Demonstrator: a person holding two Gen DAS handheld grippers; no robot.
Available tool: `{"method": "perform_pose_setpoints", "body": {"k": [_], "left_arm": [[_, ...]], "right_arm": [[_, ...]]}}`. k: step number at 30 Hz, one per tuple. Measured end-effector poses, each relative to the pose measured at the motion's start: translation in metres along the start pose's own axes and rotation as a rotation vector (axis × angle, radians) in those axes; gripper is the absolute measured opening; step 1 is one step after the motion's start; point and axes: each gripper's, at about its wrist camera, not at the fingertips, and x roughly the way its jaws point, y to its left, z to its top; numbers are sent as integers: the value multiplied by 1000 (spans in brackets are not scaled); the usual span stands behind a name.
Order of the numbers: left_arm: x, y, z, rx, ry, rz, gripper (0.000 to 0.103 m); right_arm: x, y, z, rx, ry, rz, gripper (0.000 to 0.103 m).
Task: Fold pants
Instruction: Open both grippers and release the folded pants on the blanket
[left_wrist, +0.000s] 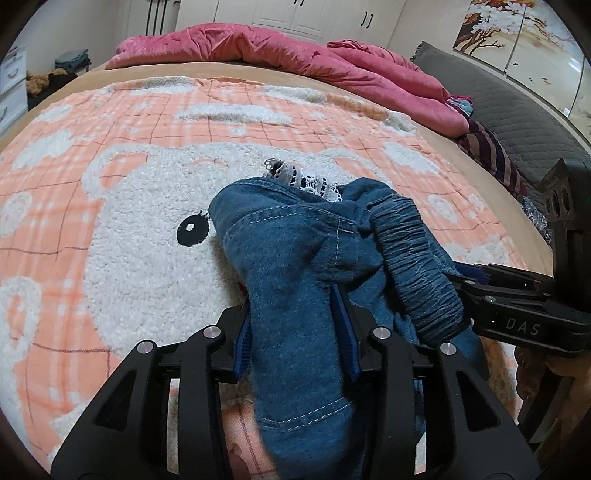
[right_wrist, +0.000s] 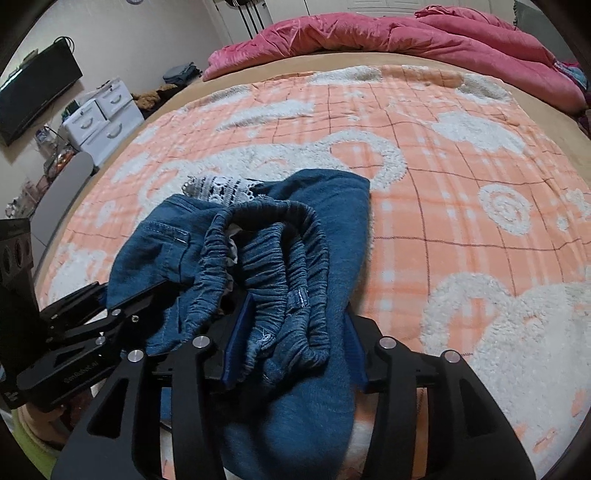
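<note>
Blue denim pants (left_wrist: 295, 266) with an elastic ruched waistband (left_wrist: 413, 258) and white lace trim (left_wrist: 303, 181) are bunched up over the bed. My left gripper (left_wrist: 295, 332) is shut on the pants' denim fabric. My right gripper (right_wrist: 291, 332) is shut on the pants (right_wrist: 295, 236) at the gathered waistband (right_wrist: 280, 258). The lace (right_wrist: 221, 186) shows at the far edge. The right gripper enters the left wrist view from the right (left_wrist: 517, 306); the left gripper enters the right wrist view from the left (right_wrist: 88, 325). Both grippers are close together.
An orange and white fluffy blanket (left_wrist: 147, 155) covers the bed. A pink duvet (left_wrist: 295, 51) is heaped at the far edge. A grey headboard (left_wrist: 524, 122) is at the right. White drawers (right_wrist: 99, 118) and a wall TV (right_wrist: 33, 92) stand to the left.
</note>
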Motion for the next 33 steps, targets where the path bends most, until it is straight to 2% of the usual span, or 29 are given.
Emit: {"method": "perform_pose_setpoints", "body": {"k": [4, 6, 14, 16, 17, 18, 24, 27, 33], "left_arm": [[1, 2, -2, -6, 0, 4, 39], [1, 5, -4, -16, 0, 5, 43], [-13, 11, -14, -44, -16, -5, 49], [-17, 12, -17, -50, -17, -6, 51], [-20, 13, -18, -55, -19, -5, 52], [-23, 14, -19, -63, -22, -4, 52], [-51, 10, -25, -63, -85, 10, 61], [-66, 6, -33, -62, -105, 13, 67], [-91, -9, -52, -11, -120, 46, 78]], "right_arm": [[1, -1, -3, -8, 5, -22, 54], [1, -3, -4, 0, 6, -35, 61], [-8, -2, -12, -25, -5, -60, 62], [-12, -3, -14, -15, -11, -59, 66], [-14, -3, -16, -10, -16, -66, 73], [-16, -4, -17, -6, -21, -75, 75], [-36, -9, -26, 13, -51, -63, 76], [-50, -10, -31, 25, -78, -46, 85], [-80, -5, -45, 34, -145, -40, 91]]}}
